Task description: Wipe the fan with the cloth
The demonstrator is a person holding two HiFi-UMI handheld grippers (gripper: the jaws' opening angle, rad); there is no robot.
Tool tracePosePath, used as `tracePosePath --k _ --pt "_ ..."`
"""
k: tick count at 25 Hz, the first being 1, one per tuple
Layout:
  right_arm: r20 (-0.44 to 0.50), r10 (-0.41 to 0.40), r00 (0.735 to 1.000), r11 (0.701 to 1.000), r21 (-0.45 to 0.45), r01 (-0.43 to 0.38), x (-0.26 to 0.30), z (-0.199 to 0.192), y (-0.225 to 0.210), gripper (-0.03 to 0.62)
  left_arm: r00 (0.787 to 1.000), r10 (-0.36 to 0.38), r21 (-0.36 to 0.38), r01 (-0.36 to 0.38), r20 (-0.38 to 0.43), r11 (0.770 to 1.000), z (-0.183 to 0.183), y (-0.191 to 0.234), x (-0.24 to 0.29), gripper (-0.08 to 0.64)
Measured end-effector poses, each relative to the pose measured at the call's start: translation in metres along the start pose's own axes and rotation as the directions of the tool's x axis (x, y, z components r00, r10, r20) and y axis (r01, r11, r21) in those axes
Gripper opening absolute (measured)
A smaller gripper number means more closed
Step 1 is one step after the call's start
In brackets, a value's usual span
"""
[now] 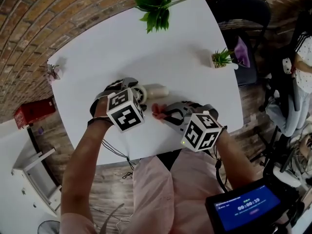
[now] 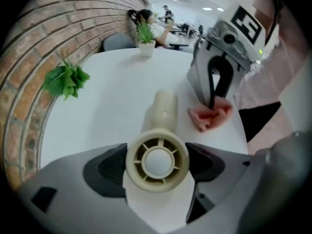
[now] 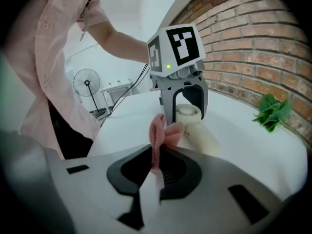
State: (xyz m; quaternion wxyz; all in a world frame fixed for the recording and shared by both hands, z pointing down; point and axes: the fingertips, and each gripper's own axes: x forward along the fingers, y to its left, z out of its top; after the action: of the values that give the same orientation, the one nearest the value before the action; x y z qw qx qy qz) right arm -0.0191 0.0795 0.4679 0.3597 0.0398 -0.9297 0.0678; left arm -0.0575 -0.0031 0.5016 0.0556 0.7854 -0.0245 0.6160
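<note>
1. Two tongs, hand-held, both low over a white tabletop (image 1: 185, 48) near its front edge.
2. Left tongs (image 2: 156, 168): pressed in on the round head of the fan from both sides.
3. Fan (image 2: 162, 110): cream, handheld type. It lies on the tabletop, grille end between the left tongs, handle pointing away from them.
4. Right tongs (image 3: 155, 167): pinching a fold of the cloth, which stands up from between the tips.
5. Cloth (image 3: 159, 129): pink, bunched. Its free end rests on the tabletop just beside the fan's handle, to the person's right of it. Whether it touches the handle cannot be told.
6. Marker cubes, two: left marker cube (image 1: 125, 110) and right marker cube (image 1: 201, 130), one on each tool, close to each other.
7. Leafy sprig (image 1: 156, 11): green, at the far edge of the tabletop, well apart from the fan.
8. Potted plant (image 1: 222, 57): small, white pot, near the right edge of the tabletop.
9. Brick wall (image 1: 48, 13): runs along the far and left sides of the tabletop.
</note>
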Motion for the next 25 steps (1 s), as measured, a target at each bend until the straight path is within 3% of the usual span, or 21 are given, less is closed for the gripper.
tracePosePath --k 5,7,9,10,11,12,13,14,15,16,17,18,20,22,25 --pt "0.092 -0.086 0.992 0.986 0.154 0.071 -0.014 0.015 -0.002 0.044 0.991 0.070 -0.220 -0.042 0.117 0.975 -0.004 -0.002 -0.017 0.374" --pt "0.133 -0.140 0.981 0.969 0.223 0.108 -0.031 0.023 -0.013 0.046 0.970 0.152 -0.344 -0.078 0.191 0.936 -0.006 0.000 -0.041 0.374" --pt "0.187 -0.207 0.960 0.943 0.300 0.145 -0.050 0.037 -0.028 0.049 0.912 0.287 -0.484 -0.118 0.292 0.867 -0.001 0.005 -0.075 0.374" --pt "0.220 -0.250 0.943 0.927 0.335 0.167 -0.061 0.047 -0.038 0.051 0.863 0.370 -0.553 -0.132 0.345 0.823 0.004 0.009 -0.096 0.373" --pt "0.251 -0.297 0.921 0.911 0.365 0.194 -0.072 0.059 -0.047 0.051 0.796 0.463 -0.619 -0.145 0.391 0.772 0.009 0.012 -0.120 0.371" --pt "0.278 -0.346 0.896 0.894 0.387 0.225 -0.083 0.073 -0.056 0.051 0.713 0.561 -0.683 -0.159 0.421 0.713 0.014 0.016 -0.147 0.354" --pt "0.299 -0.394 0.869 0.878 0.403 0.259 -0.094 0.087 -0.064 0.051 0.615 0.664 -0.744 -0.180 0.425 0.644 0.017 0.018 -0.177 0.301" --pt "0.316 -0.438 0.841 0.862 0.412 0.295 -0.106 0.101 -0.072 0.052 0.510 0.761 -0.800 -0.211 0.401 0.562 0.017 0.019 -0.207 0.198" --pt "0.332 -0.478 0.813 0.848 0.415 0.329 -0.117 0.117 -0.079 0.052 0.405 0.842 -0.843 -0.250 0.356 0.477 0.017 0.019 -0.237 0.045" --pt "0.351 -0.510 0.786 0.837 0.412 0.359 -0.128 0.133 -0.086 0.052 0.311 0.899 -0.871 -0.288 0.309 0.399 0.017 0.017 -0.262 0.014" --pt "0.374 -0.535 0.758 0.829 0.404 0.386 -0.139 0.149 -0.093 0.052 0.231 0.935 -0.887 -0.317 0.270 0.335 0.019 0.015 -0.284 0.014" --pt "0.400 -0.554 0.730 0.823 0.393 0.409 -0.150 0.166 -0.099 0.052 0.167 0.956 -0.898 -0.335 0.243 0.286 0.021 0.012 -0.303 0.014" --pt "0.450 -0.582 0.677 0.812 0.372 0.450 -0.171 0.196 -0.105 0.052 0.080 0.974 -0.912 -0.344 0.210 0.225 0.026 0.005 -0.333 0.014" --pt "0.488 -0.599 0.636 0.801 0.350 0.486 -0.186 0.218 -0.103 0.051 0.033 0.982 -0.919 -0.346 0.188 0.188 0.026 0.000 -0.354 0.014" --pt "0.529 -0.588 0.612 0.805 0.309 0.507 -0.196 0.241 -0.095 0.051 -0.032 0.986 -0.929 -0.340 0.164 0.144 0.020 -0.006 -0.376 0.014"
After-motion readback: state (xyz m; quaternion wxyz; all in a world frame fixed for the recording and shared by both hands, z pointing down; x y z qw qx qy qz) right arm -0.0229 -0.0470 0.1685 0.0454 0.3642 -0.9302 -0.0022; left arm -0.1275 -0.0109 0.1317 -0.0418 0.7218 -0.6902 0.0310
